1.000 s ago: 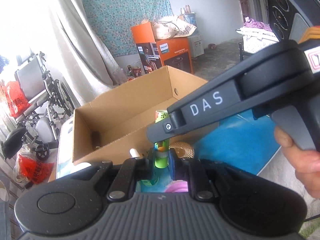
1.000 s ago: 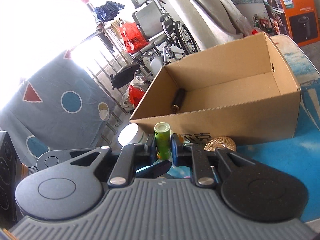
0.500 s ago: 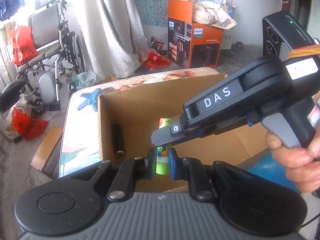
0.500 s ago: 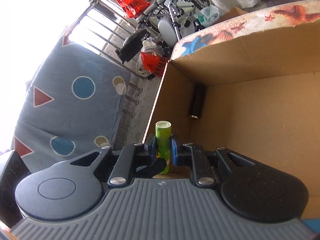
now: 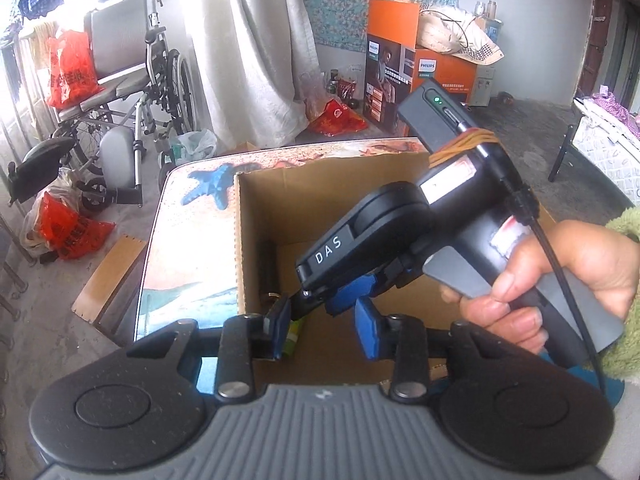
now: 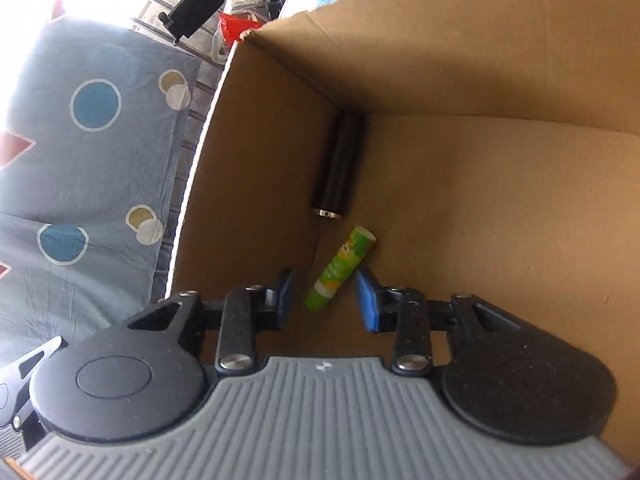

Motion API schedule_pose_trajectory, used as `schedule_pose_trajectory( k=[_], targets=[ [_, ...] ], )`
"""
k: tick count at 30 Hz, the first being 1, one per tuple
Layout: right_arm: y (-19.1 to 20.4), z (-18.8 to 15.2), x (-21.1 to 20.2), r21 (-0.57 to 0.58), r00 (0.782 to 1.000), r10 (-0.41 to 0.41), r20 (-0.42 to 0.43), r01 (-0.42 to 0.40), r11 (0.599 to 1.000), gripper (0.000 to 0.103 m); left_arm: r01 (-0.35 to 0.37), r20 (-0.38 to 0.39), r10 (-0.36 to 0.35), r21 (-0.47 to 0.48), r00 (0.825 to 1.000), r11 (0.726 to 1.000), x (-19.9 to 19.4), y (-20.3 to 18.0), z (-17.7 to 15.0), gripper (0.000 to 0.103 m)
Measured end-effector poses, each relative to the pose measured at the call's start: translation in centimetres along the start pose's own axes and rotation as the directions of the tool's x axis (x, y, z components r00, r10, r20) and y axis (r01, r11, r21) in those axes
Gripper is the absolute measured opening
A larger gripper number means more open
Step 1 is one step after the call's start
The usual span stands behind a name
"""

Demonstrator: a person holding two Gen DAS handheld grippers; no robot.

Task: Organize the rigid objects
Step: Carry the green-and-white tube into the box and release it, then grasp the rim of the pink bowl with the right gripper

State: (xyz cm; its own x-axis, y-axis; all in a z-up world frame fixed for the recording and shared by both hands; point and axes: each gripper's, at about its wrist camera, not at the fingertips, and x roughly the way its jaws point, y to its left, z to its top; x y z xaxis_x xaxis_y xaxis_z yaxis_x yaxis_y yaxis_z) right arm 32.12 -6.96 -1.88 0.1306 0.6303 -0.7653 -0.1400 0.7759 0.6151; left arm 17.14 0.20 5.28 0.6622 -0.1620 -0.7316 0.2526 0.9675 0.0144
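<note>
Right tool held over open brown cardboard box, jaws opening, nothing gripped. Slim green cylindrical tube seen free between pads, near black cylinder at box wall. Left tool likewise opening, empty, apparently for joint release.

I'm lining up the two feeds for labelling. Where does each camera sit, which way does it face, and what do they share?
Left wrist: sits on the left gripper, looking down into the cardboard box; shows its own opening jaws, the right gripper crossing in front, and the hand holding it.
Right wrist: sits on the right gripper, looking steeply into the box; shows only its own opening jaws, clear of the tube.
Shared: the box, the green tube and the black cylinder inside it.
</note>
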Motion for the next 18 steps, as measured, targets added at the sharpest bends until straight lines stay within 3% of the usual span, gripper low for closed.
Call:
schedule_pose_trajectory(
  k=[1, 6, 10, 15, 18],
  targets=[
    [0.2, -0.4, -0.8, -0.007, 1.0, 0.007, 0.025, -0.007, 1.0, 0.046, 0.001, 0.014, -0.001, -0.001, 1.0, 1.0, -0.6, -0.1, -0.2, 0.039],
    [0.4, -4.7, -7.2, -0.05, 0.987, 0.051, 0.153, -0.044, 0.998, 0.047, 0.064, 0.081, -0.064, 0.003, 0.995, 0.998, -4.5, -0.8, -2.4, 0.048],
    [-0.4, -10.8, -14.0, -0.111, 0.95, 0.075, 0.304, -0.043, 0.993, 0.047, 0.138, 0.084, -0.138, 0.012, 0.987, 0.99, -6.6, -1.6, -5.0, 0.057],
    [-2.7, -19.0, -18.1, -0.111, 0.905, 0.088, 0.416, -0.046, 0.993, 0.047, 0.215, 0.0, -0.216, 0.063, 0.976, 0.975, -6.2, -3.8, -9.1, 0.065],
    [-4.4, -23.3, -17.3, -0.073, 0.896, 0.057, 0.44, -0.028, 0.997, 0.047, 0.226, -0.101, -0.216, 0.105, 0.971, 0.968, -4.5, -5.6, -11.7, 0.067]
  ],
)
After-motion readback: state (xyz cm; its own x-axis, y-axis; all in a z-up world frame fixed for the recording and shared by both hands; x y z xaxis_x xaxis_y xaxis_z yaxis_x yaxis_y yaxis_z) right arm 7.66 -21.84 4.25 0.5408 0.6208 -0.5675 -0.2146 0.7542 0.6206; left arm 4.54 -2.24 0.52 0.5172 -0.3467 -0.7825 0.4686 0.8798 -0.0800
